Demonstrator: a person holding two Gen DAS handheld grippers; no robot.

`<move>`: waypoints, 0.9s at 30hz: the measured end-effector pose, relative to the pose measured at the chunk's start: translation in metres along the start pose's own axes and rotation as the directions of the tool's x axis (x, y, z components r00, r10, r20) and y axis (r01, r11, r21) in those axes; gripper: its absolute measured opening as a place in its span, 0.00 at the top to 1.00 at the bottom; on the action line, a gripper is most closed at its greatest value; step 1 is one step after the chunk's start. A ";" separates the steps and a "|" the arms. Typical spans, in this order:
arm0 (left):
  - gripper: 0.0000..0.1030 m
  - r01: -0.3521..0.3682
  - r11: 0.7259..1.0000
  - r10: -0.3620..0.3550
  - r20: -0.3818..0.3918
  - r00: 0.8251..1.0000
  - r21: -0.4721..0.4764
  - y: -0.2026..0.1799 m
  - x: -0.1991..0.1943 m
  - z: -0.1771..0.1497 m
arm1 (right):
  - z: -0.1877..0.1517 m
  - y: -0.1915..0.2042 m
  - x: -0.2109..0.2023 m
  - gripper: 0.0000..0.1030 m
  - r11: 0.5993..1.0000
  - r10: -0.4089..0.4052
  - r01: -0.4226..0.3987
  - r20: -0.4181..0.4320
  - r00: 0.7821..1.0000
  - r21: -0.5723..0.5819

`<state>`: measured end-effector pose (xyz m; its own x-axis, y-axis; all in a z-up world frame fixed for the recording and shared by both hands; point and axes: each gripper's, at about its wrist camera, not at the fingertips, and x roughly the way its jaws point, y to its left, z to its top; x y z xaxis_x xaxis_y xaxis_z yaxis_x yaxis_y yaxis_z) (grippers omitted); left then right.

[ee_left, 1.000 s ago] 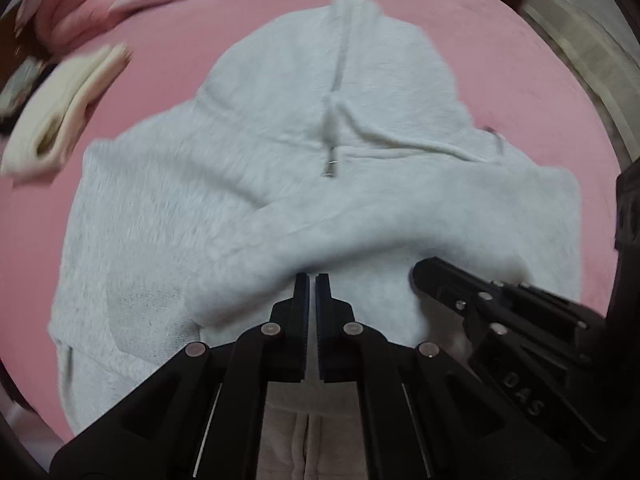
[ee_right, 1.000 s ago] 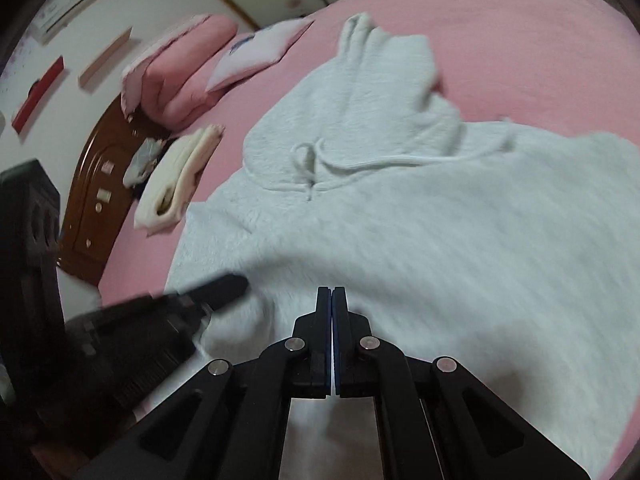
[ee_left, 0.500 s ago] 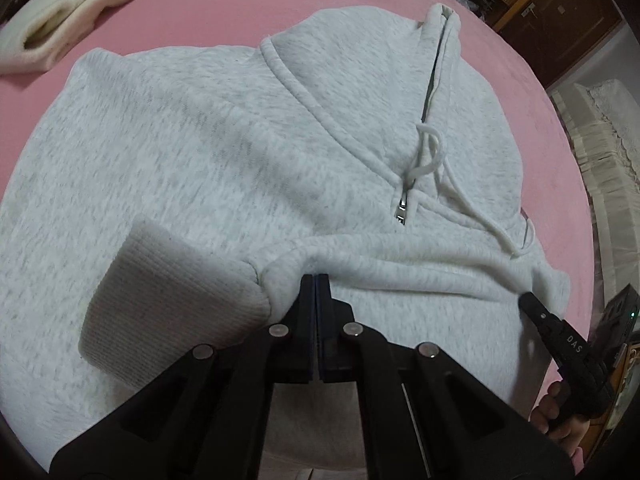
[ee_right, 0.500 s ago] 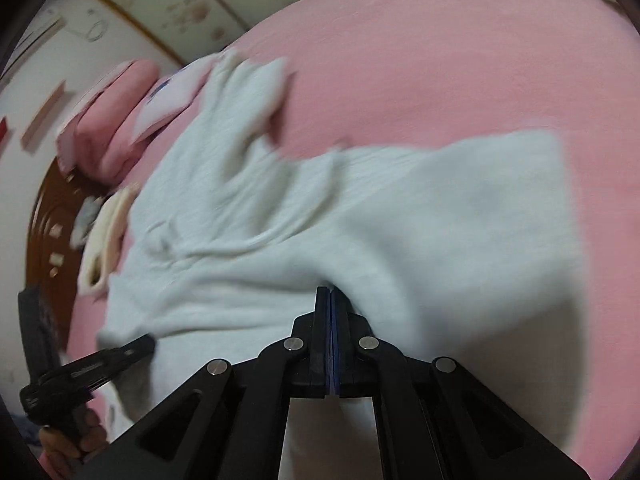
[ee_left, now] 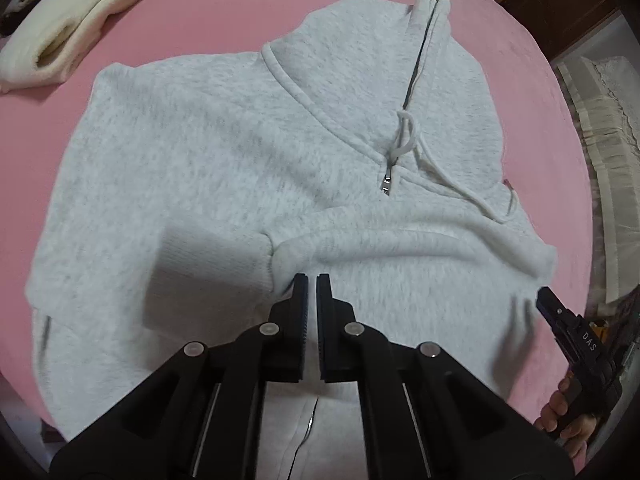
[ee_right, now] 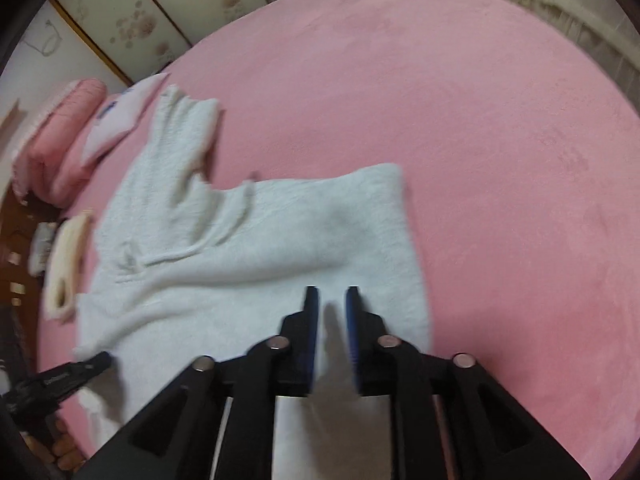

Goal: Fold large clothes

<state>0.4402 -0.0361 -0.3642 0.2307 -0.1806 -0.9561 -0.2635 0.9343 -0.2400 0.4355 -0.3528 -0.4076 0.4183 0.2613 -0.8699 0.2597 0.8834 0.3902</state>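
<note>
A light grey zip hoodie [ee_left: 224,168] lies flat on the pink bed, hood at the far side, one sleeve folded across its chest with the ribbed cuff [ee_left: 212,268] near the middle. My left gripper [ee_left: 311,285] hovers just over that sleeve beside the cuff, jaws slightly parted and holding nothing. My right gripper [ee_right: 332,300] is open and empty above the hoodie's [ee_right: 256,248] right side. It also shows in the left wrist view [ee_left: 560,320] at the garment's right edge.
A folded cream garment [ee_left: 60,40] lies at the far left of the bed. Pink pillows [ee_right: 60,148] lie at the headboard. The pink bedcover [ee_right: 500,160] stretches right of the hoodie. The bed's frilled edge [ee_left: 600,128] runs along the right.
Both grippers have opened and let go of the sleeve, which now lies folded across the chest. The right gripper has drawn away to the hoodie's right side.
</note>
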 end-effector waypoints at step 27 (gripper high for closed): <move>0.26 0.223 0.947 -0.212 -0.073 0.975 0.229 0.014 0.029 0.334 | 0.251 0.155 0.128 0.61 0.981 0.187 -0.191 -0.102 0.977 -0.028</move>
<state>0.7561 0.0749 -0.3389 0.2126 -0.3965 -0.8931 0.0167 0.9153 -0.4024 0.7481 -0.2796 -0.3829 0.3689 0.4602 -0.8075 0.1504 0.8278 0.5405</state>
